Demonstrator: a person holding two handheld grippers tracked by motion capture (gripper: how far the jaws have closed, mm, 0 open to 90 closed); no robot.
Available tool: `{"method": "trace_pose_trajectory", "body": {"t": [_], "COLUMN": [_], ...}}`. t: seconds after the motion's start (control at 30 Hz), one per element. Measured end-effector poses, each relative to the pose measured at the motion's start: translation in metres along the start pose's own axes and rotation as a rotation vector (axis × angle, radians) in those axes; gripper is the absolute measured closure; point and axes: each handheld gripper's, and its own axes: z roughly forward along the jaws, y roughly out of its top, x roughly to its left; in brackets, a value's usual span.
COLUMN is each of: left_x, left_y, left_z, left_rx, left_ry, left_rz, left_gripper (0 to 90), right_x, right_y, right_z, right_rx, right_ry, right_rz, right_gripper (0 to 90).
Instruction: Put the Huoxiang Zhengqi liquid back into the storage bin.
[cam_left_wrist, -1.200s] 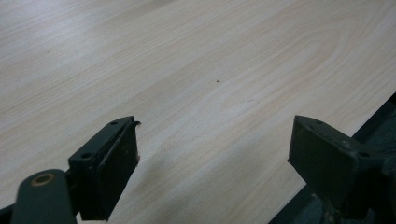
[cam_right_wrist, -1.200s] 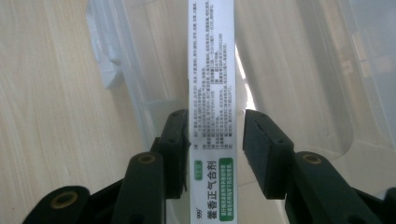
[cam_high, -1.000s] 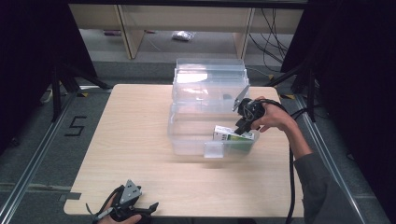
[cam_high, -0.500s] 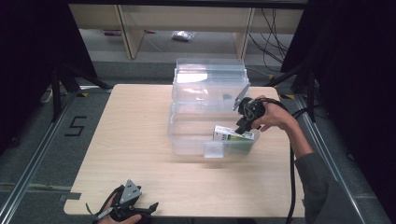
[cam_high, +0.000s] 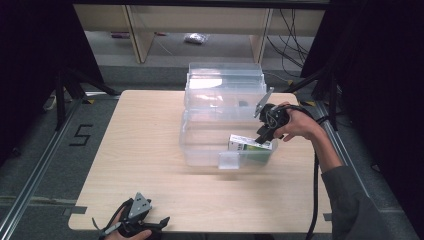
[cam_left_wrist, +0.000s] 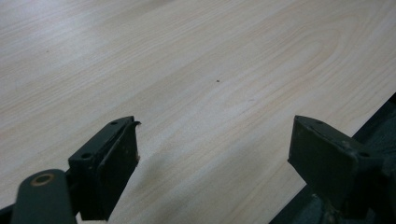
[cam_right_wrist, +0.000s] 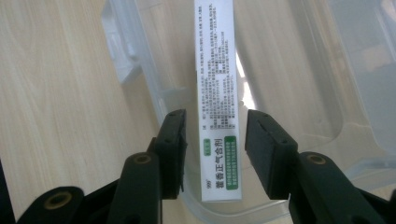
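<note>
Little has shifted since the earlier frame: our right gripper (cam_right_wrist: 212, 135) hangs over the same corner of the clear plastic bin (cam_high: 200, 150), its jaws eased a touch apart, while the left gripper (cam_high: 137, 222) stays parked at the near edge of the wooden table (cam_high: 140, 150). Between the right jaws stands a slim white-and-green carton (cam_right_wrist: 217, 93); in the right gripper view we see a sliver of gap on each side of it, so the pads no longer pinch it. It lies inside the bin, along the front wall at the right end, one end toward the rim. Our left gripper's jaws stand wide over bare wood grain, holding nothing.

We judge the carton light and fairly stiff, thin printed card with square edges that would dent under a hard squeeze; its glossy faces may slip. Best hold, we think, is across the narrow width near the middle or the near end, flat pads on flat faces. The bin is thin, see-through moulded plastic with rounded corners and a hinged lid (cam_high: 225, 85) standing open behind; the table is pale, smooth laminate.
</note>
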Motion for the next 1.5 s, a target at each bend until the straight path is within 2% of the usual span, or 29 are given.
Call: {"method": "trace_pose_trajectory", "body": {"t": [0.07, 0.17, 0.2, 0.37, 0.4, 0.43, 0.57, 0.6, 0.63, 0.77, 0.8, 0.87, 0.9, 1.0, 1.1, 1.3, 1.37, 1.4, 1.43, 1.5], "left_x": [0.0, 0.0, 0.0, 0.0, 0.0, 0.0, 0.0, 0.0, 0.0, -0.001, -0.001, -0.001, -0.001, -0.001, -0.001, -0.001, -0.001, 0.0, 0.0, -0.001], "left_y": [0.0, 0.0, 0.0, 0.0, 0.0, 0.0, 0.0, 0.0, 0.0, 0.0, 0.0, 0.0, 0.0, 0.0, 0.0, 0.0, 0.0, 0.0, 0.0, 0.0], "left_z": [0.0, 0.0, 0.0, 0.0, 0.0, 0.0, 0.0, 0.0, 0.0, 0.0, 0.0, 0.001, 0.001, 0.001, 0.0, 0.001, 0.0, 0.001, 0.001, 0.001], "left_rx": [-0.004, -0.002, -0.003, -0.002, -0.002, -0.002, 0.001, 0.0, -0.004, -0.007, -0.009, -0.011, -0.006, -0.009, -0.009, -0.006, -0.002, -0.008, -0.01, -0.013], "left_ry": [-0.001, 0.001, 0.001, 0.001, 0.001, 0.002, 0.001, 0.002, 0.005, -0.007, -0.005, 0.001, 0.003, -0.005, -0.003, 0.003, -0.008, 0.003, 0.006, -0.001], "left_rz": [0.002, 0.003, 0.003, 0.004, 0.004, 0.003, 0.002, 0.002, -0.003, -0.015, -0.016, -0.018, -0.013, -0.016, -0.016, -0.015, -0.012, -0.016, -0.016, -0.02], "left_gripper": [15.1, 15.1, 15.2, 15.1, 15.2, 15.2, 15.2, 15.2, 15.1, 15.1, 15.1, 15.1, 15.2, 15.2, 15.2, 15.1, 15.1, 15.2, 15.1, 15.1], "right_x": [0.002, 0.003, 0.005, 0.012, 0.015, 0.015, 0.021, 0.02, 0.026, 0.029, 0.034, 0.037, 0.037, 0.038, 0.042, 0.048, 0.052, 0.051, 0.055, 0.058], "right_y": [-0.001, 0.0, 0.0, -0.002, -0.002, -0.003, -0.007, -0.008, -0.011, -0.015, -0.017, -0.02, -0.02, -0.022, -0.024, -0.027, -0.027, -0.027, -0.027, -0.028], "right_z": [-0.001, -0.004, -0.005, -0.01, -0.012, -0.013, -0.015, -0.014, -0.015, -0.016, -0.017, -0.017, -0.015, -0.014, -0.013, -0.009, -0.007, -0.006, -0.006, -0.005], "right_rx": [-0.001, -0.012, -0.006, -0.02, -0.02, -0.029, -0.033, -0.04, -0.037, -0.049, -0.06, -0.073, -0.082, -0.084, -0.102, -0.122, -0.128, -0.136, -0.145, -0.162], "right_ry": [-0.009, 0.003, -0.009, -0.01, -0.006, -0.004, -0.009, -0.005, -0.002, -0.002, -0.025, -0.017, -0.017, -0.016, -0.024, -0.023, -0.021, -0.025, -0.037, -0.033], "right_rz": [0.014, -0.017, -0.006, -0.009, 0.012, -0.015, 0.003, -0.032, 0.008, 0.017, 0.05, 0.061, 0.047, 0.052, 0.088, 0.107, 0.123, 0.094, 0.134, 0.149], "right_gripper": [58.8, 58.2, 57.8, 55.7, 55.6, 55.3, 52.2, 51.6, 49.2, 46.3, 42.1, 40.8, 39.9, 38.3, 35.4, 32.3, 31.6, 31.7, 31.7, 31.8]}}
